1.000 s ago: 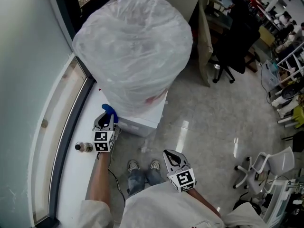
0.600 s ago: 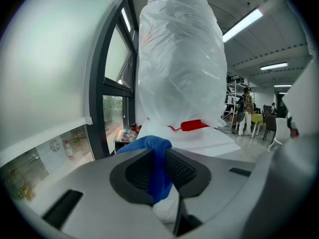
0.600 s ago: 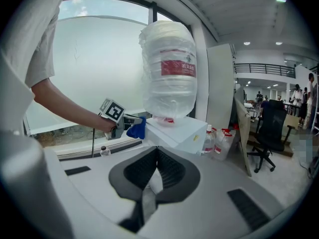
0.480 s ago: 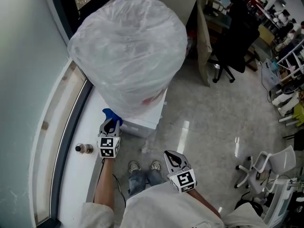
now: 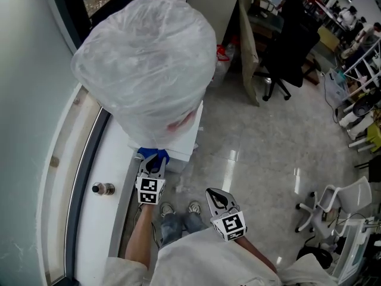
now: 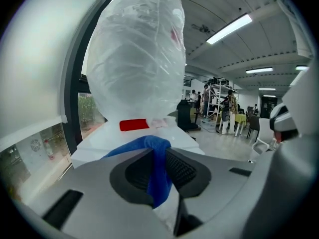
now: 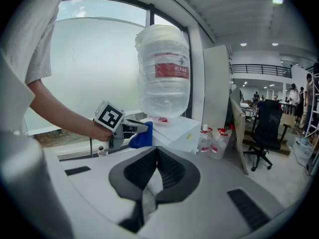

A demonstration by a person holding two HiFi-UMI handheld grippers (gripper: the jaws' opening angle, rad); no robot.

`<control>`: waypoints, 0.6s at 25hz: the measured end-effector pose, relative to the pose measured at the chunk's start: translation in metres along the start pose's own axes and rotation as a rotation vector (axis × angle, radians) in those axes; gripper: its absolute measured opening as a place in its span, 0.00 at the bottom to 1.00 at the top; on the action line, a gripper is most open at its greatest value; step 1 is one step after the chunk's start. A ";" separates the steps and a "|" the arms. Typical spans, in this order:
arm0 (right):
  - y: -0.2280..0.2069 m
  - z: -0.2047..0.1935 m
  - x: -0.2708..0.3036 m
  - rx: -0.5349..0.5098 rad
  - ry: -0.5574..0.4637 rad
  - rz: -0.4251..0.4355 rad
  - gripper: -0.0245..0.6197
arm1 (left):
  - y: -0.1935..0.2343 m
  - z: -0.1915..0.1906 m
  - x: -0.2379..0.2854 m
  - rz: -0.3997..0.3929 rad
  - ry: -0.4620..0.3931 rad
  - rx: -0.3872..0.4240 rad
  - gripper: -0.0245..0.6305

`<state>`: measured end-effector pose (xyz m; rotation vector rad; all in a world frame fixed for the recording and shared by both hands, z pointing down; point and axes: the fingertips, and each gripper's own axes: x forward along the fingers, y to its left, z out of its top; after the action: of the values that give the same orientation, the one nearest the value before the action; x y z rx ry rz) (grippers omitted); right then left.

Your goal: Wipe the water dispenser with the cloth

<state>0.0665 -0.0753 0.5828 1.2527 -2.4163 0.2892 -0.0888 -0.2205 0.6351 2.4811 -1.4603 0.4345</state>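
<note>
Daylight floods through the window left of the right gripper, washing the glass to a pale haze. Ceiling strips shine above and right of the left gripper, and glare streaks the floor ahead of the right gripper. Both gripper views bend and darken at the corners, and the cloth between the left jaws is blurred.

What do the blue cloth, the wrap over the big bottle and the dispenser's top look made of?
The blue cloth: soft fabric, maybe microfibre, matte; it folds and drapes. The wrap: thin clear plastic film, glossy, crinkled all over. The dispenser top: probably hard white plastic, smooth, slight sheen; painted metal can't be ruled out.
</note>
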 end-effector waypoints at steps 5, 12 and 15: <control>-0.010 -0.004 -0.008 0.016 -0.005 -0.024 0.06 | -0.040 0.000 0.012 -0.060 0.006 0.005 0.15; -0.021 -0.009 -0.019 0.033 -0.006 -0.058 0.06 | -0.093 0.002 0.031 -0.151 0.006 0.009 0.15; -0.024 -0.010 -0.024 0.035 -0.005 -0.069 0.06 | -0.106 0.002 0.037 -0.172 0.011 0.005 0.15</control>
<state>0.1011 -0.0681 0.5817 1.3509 -2.3756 0.3105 0.0218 -0.2007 0.6422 2.5764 -1.2298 0.4181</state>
